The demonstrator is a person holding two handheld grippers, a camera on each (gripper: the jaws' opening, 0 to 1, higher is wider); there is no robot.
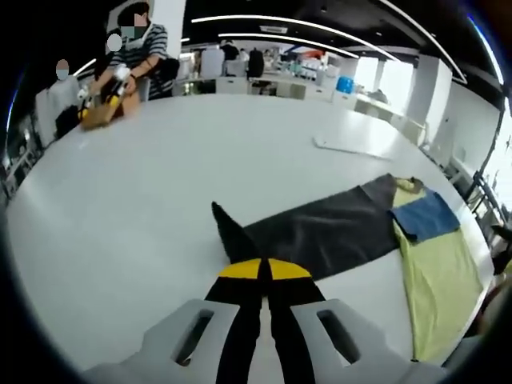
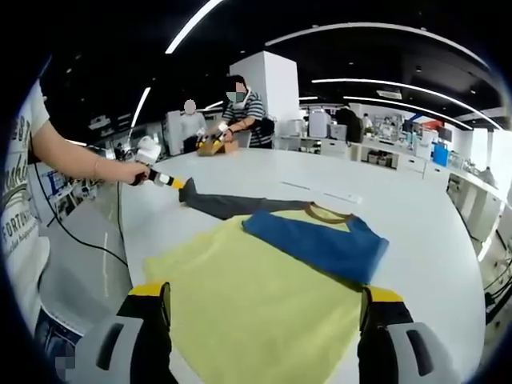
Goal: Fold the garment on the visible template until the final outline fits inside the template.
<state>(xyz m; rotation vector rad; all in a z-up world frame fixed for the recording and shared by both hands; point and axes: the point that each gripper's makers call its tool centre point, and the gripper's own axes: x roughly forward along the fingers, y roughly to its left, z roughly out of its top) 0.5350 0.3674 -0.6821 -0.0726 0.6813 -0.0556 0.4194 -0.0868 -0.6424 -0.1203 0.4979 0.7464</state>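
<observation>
In the left gripper view, my left tool point(image 1: 262, 272) has its two yellow-tipped jaws pressed together on the cuff of the dark grey sleeve point(image 1: 320, 232), pinching it just above the white table point(image 1: 144, 200). The sleeve runs from the tool away to the right, where it joins the shirt point(image 1: 436, 280). The yellow body of the shirt lies flat along the right edge of the table, and the blue sleeve point(image 1: 426, 214) is folded across its far part. Beyond the shirt a thin white sheet point(image 1: 352, 146) lies flat on the table, apart from the cloth. At the far left end of the table a person in a striped top point(image 1: 138, 48) leans over a brown box point(image 1: 100, 114).

In the right gripper view, my right tool point(image 2: 264, 308) is spread wide, one jaw at each side of the near hem of the shirt point(image 2: 256, 296), with nothing between them. The yellow body fills the near table point(image 2: 400, 208). The blue sleeve point(image 2: 320, 240) lies folded over its far right part, near the brown collar point(image 2: 328, 212). The grey sleeve point(image 2: 232, 206) stretches out to the far left, where my left tool point(image 2: 186, 184), held in my hand point(image 2: 128, 172), grips its end.
</observation>
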